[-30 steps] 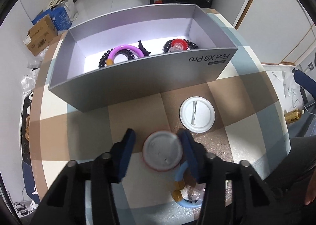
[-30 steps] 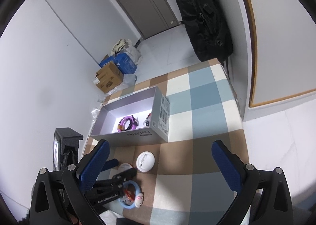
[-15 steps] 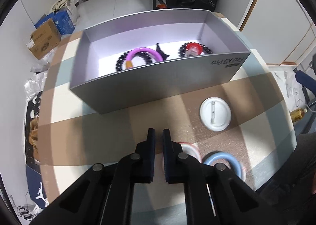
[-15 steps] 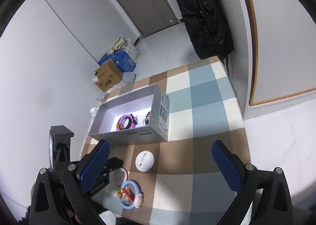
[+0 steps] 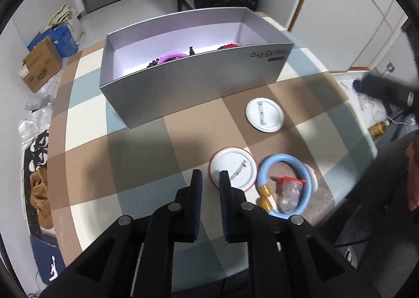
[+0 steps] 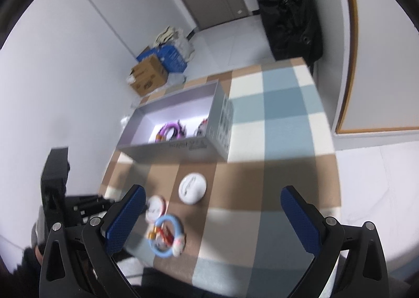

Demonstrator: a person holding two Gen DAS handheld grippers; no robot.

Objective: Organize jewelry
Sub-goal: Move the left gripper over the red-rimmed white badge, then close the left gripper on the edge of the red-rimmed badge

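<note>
Blue-padded fingers of the left gripper [image 5: 210, 176] stand nearly together at lower centre of the left wrist view, a narrow gap between them and nothing held; the right-hand finger overlaps the near edge of the red-rimmed pin badge [image 5: 233, 168], though contact cannot be told.

Red-rimmed pin badge: lies back-up (pin clasp showing) on the checked tablecloth [image 5: 86, 125], just right of the fingertips.

Blue ring bracelet [image 5: 285, 184]: touching the badge's right side, lower right of centre, with yellow beads and a red-and-clear charm inside its loop.

White pin badge [image 5: 264, 114]: back-up, apart from the other two, right of centre, between them and the box.

Silver box [image 5: 199, 80]: open-topped, upper centre, printed lettering on its front wall. Inside, partly hidden by that wall, a purple bracelet [image 5: 171, 57], dark beads and a red item.

Right gripper [image 6: 212, 214]: jaws spread wide at the bottom of the right wrist view, empty, hanging above the table; the view is blurred. Between its fingers appear the white badge, the red-rimmed badge and the blue ring.

Surroundings: cardboard carton [image 5: 39, 66] on the floor, upper left; black coat [image 6: 290, 7], upper right of the right wrist view.
</note>
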